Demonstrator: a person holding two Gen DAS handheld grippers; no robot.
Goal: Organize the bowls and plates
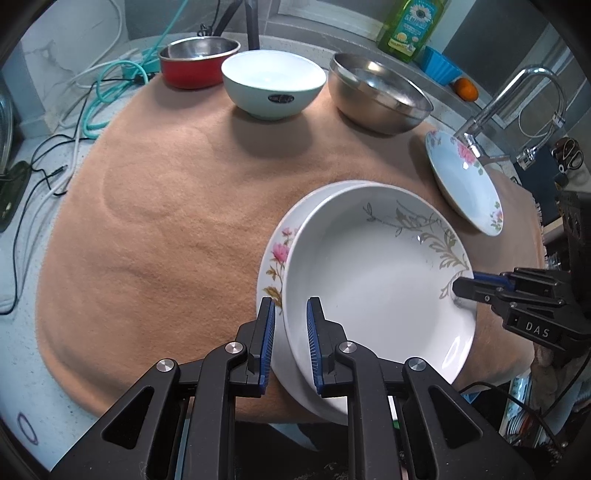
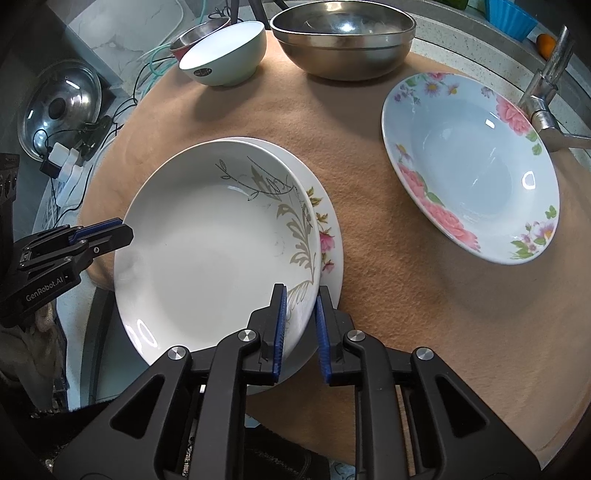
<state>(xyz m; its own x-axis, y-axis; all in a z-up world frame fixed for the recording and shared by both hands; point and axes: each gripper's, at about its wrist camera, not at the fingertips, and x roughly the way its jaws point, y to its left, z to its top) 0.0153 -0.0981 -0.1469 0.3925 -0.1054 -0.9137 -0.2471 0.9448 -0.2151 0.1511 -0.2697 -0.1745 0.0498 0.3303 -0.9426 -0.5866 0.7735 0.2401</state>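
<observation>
A white plate with a grey leaf pattern (image 1: 373, 280) (image 2: 218, 254) lies on top of a pink-flowered plate (image 1: 273, 258) (image 2: 327, 236) on the tan cloth. My left gripper (image 1: 291, 314) (image 2: 118, 230) straddles the near rim of the leaf plate, jaws slightly apart. My right gripper (image 2: 300, 299) (image 1: 461, 284) straddles the opposite rim, jaws slightly apart. A light blue floral plate (image 1: 463, 181) (image 2: 469, 166) lies to the right. At the back stand a pale green bowl (image 1: 273, 83) (image 2: 225, 55), a steel bowl (image 1: 380, 92) (image 2: 341, 37) and a red pot (image 1: 197, 62).
The tan cloth (image 1: 166, 221) covers the counter. Cables (image 1: 74, 122) lie at the left. A faucet (image 1: 517, 103) (image 2: 546, 92), a green soap bottle (image 1: 410, 26), a blue cup (image 1: 441, 64) and an orange (image 1: 466, 89) are at the back right. A pot lid (image 2: 62, 107) lies left.
</observation>
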